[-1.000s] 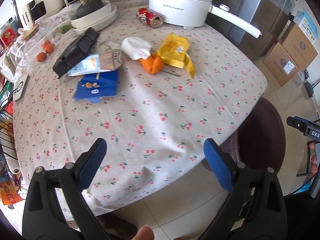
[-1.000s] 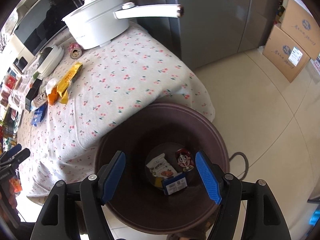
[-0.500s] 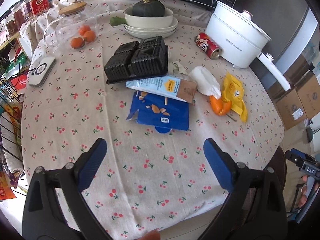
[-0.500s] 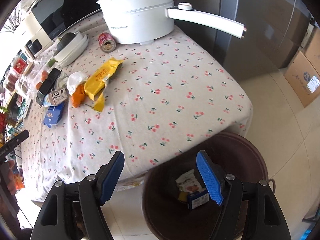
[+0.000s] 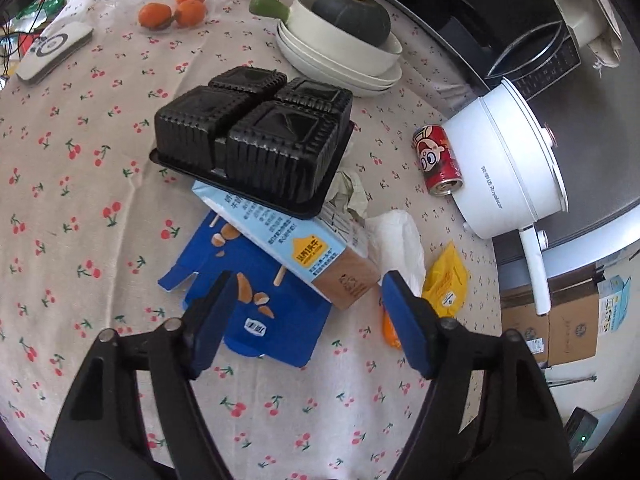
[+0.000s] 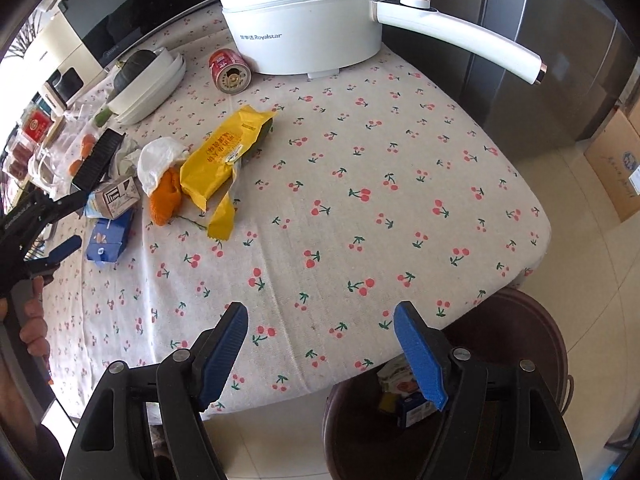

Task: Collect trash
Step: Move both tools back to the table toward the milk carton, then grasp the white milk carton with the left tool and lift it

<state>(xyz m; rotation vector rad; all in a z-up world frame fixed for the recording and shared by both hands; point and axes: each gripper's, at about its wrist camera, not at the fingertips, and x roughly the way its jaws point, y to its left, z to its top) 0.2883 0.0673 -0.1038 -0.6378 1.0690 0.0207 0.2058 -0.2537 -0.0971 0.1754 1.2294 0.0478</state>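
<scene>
Now the left gripper (image 5: 304, 316) hangs over the pile of litter on the cherry-print cloth surface (image 5: 80, 208); its blue-padded fingers (image 5: 212, 320) have just been closing but remain apart, nothing pinched, straddling the flattened blue cardboard box (image 5: 256, 304) and the brown end of the light-blue milk carton (image 5: 304, 248); carton lies partly under the black ribbed plastic tray (image 5: 256, 140), so a pull could drag or tip the tray; flat box may slip out of the pads, too thin to catch; white crumpled tissue (image 5: 400, 244) and yellow foil wrapper (image 5: 446, 284) sit just beside the right pad and could get snagged or swept; red drink can (image 5: 436, 160) lies on its side near the white electric pot (image 5: 508, 160), likely rolls if bumped; right gripper (image 6: 320, 344) empty, fingers spread, over the surface edge above the dark brown round bin (image 6: 520, 320), which already holds some wrappers; the bin sits tight at the edge below, so a careless drop could miss.
</scene>
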